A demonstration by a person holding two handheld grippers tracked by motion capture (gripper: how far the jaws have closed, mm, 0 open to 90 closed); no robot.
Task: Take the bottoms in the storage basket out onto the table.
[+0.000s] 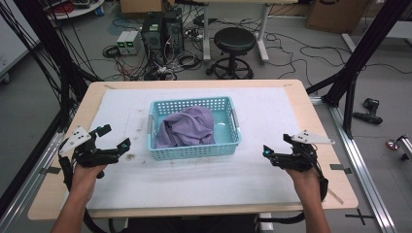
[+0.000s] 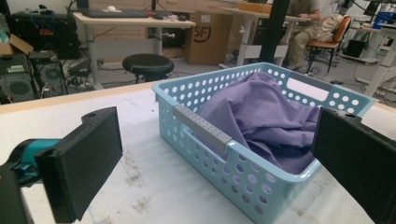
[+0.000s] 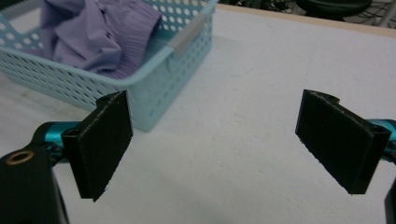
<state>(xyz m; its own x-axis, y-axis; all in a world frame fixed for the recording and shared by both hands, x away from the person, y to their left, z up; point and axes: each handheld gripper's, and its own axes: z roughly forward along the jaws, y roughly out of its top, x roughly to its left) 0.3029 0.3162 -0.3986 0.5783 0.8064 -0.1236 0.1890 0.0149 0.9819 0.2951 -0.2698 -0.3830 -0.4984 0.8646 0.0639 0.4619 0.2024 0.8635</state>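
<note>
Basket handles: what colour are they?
Grey handles on a light blue basket, clearest in the left gripper view.

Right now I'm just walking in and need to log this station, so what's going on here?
A person at the table holds a left gripper and a right gripper, one on each side of a light blue basket. A crumpled purple cloth lies inside the basket. Both grippers' jaws stand open with nothing between them, and neither touches the basket or the cloth. It looks like the handling of the cloth has not yet begun.
</note>
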